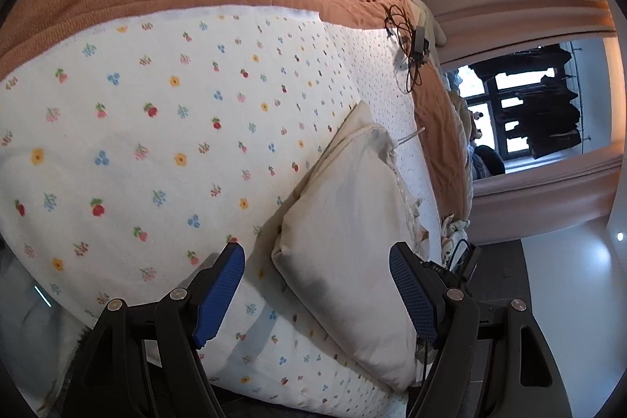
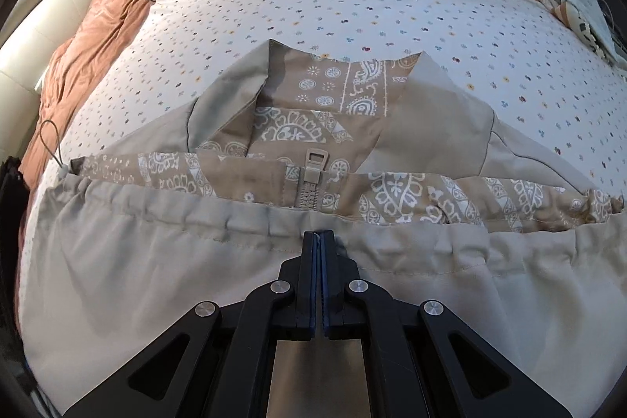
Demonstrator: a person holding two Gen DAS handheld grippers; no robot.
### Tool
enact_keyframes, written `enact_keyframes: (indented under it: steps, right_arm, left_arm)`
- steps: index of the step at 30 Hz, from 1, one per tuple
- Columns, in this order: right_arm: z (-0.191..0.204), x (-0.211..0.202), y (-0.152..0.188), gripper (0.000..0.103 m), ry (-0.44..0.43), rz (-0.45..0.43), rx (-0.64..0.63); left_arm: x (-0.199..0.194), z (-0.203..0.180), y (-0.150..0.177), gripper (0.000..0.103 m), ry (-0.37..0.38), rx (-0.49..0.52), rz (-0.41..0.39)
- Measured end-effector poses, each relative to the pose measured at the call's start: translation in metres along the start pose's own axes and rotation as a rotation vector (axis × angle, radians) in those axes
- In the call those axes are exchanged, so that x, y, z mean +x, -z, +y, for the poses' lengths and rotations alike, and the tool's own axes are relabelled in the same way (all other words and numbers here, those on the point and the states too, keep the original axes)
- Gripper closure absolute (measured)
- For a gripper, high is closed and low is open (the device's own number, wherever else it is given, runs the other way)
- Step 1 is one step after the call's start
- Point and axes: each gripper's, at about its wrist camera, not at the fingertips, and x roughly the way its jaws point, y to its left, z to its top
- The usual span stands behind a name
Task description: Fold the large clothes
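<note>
Your right tongs (image 2: 319, 236) pinched tight on jacket (image 2: 235, 261) hem fold. Jacket lies spread on floral sheet (image 2: 352, 6) atop bed, zipper (image 2: 311, 189) just ahead. Your left tongs (image 1: 317, 294) spread wide, hovering above jacket edge (image 1: 352, 222), gripping nothing.

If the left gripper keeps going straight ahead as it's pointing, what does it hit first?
Most likely the folded cream garment lying on the flowered sheet; it sits between the open fingers of the left gripper, though depth is unclear.

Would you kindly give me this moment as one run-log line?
left gripper: open, over folded jacket | right gripper: shut on jacket hem | surface: floral sheet
</note>
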Motion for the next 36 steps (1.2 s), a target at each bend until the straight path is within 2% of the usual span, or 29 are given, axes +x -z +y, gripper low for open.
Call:
enact_keyframes:
  steps: [6, 8, 16, 18, 19, 20, 21, 22, 24, 25, 26, 27, 29, 33, 36]
  right_arm:
    - [-0.003, 0.000, -0.001, 0.101, -0.020, 0.012, 0.004]
    - [-0.004, 0.001, 0.000, 0.101, -0.025, 0.011, 0.005]
    - [-0.007, 0.003, -0.001, 0.101, -0.031, 0.018, 0.013]
    - [-0.008, 0.003, -0.002, 0.101, -0.034, 0.023, 0.016]
    - [-0.007, 0.004, -0.003, 0.101, -0.033, 0.027, 0.017]
    - [-0.007, 0.004, -0.004, 0.101, -0.031, 0.031, 0.018]
    - [-0.006, 0.004, -0.005, 0.101, -0.029, 0.036, 0.019]
    - [-0.005, 0.004, -0.007, 0.101, -0.026, 0.038, 0.019]
    - [-0.001, -0.001, -0.008, 0.100, -0.008, 0.044, -0.004]
    - [0.002, -0.003, -0.009, 0.099, 0.000, 0.053, -0.016]
    - [0.003, -0.010, -0.009, 0.088, 0.001, 0.059, -0.017]
    - [0.003, -0.018, -0.009, 0.068, -0.009, 0.051, -0.011]
    - [0.002, -0.044, -0.006, 0.048, -0.030, -0.007, -0.003]
    - [0.005, -0.098, 0.010, 0.048, -0.049, -0.085, -0.031]
    - [0.007, -0.132, 0.033, 0.048, -0.069, -0.110, -0.018]
  left_arm:
    - [0.029, -0.008, 0.009, 0.028, 0.012, 0.011, 0.066]
    - [0.040, -0.007, 0.007, 0.035, -0.004, -0.004, 0.082]
    - [0.061, -0.024, -0.002, 0.038, -0.030, 0.026, 0.075]
    - [0.065, -0.023, -0.003, 0.041, -0.026, 0.035, 0.068]
    - [0.067, -0.021, -0.004, 0.051, -0.031, 0.035, 0.065]
    - [0.069, -0.019, -0.005, 0.068, -0.047, 0.031, 0.066]
    - [0.071, -0.016, -0.005, 0.076, -0.064, 0.026, 0.069]
    - [0.073, -0.015, -0.005, 0.083, -0.064, 0.021, 0.079]
    - [0.072, -0.018, -0.004, 0.088, -0.061, 0.024, 0.076]
    - [0.070, -0.020, -0.005, 0.091, -0.054, 0.032, 0.075]
    - [0.068, -0.024, -0.005, 0.092, -0.033, 0.035, 0.072]
    - [0.066, -0.027, -0.006, 0.093, -0.015, 0.036, 0.070]
    - [0.061, -0.033, -0.007, 0.094, 0.004, 0.035, 0.070]
    - [0.053, -0.049, -0.007, 0.095, 0.045, 0.051, 0.065]
    - [0.049, -0.063, -0.007, 0.095, 0.079, 0.059, 0.064]
